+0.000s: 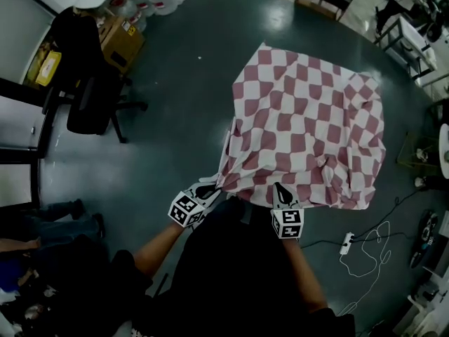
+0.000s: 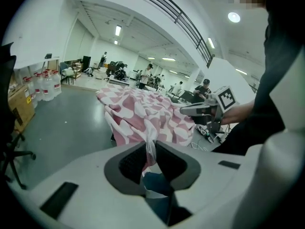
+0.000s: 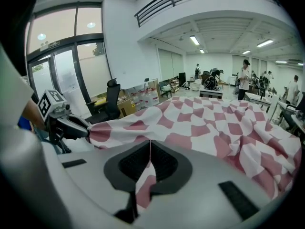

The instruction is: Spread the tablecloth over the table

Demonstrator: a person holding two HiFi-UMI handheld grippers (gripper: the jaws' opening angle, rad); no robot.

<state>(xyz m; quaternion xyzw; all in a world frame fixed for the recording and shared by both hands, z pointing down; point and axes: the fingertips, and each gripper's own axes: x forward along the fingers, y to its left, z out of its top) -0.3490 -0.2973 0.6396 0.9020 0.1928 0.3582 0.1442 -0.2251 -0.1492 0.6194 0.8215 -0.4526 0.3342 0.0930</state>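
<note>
Pointing forward and down, left gripper point(image 1: 212, 188) and right gripper point(image 1: 281, 191) each clamp the cloth point(image 1: 309, 118) at its near edge; whatever it drapes is hidden.

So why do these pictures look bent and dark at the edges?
Head view: wide lens bows the floor, dim, checked tablecloth sharp. Left gripper view: fisheye with black corners, ceiling lamps glaring. Right gripper view: same bending, bright windows, tablecloth crisp.
</note>
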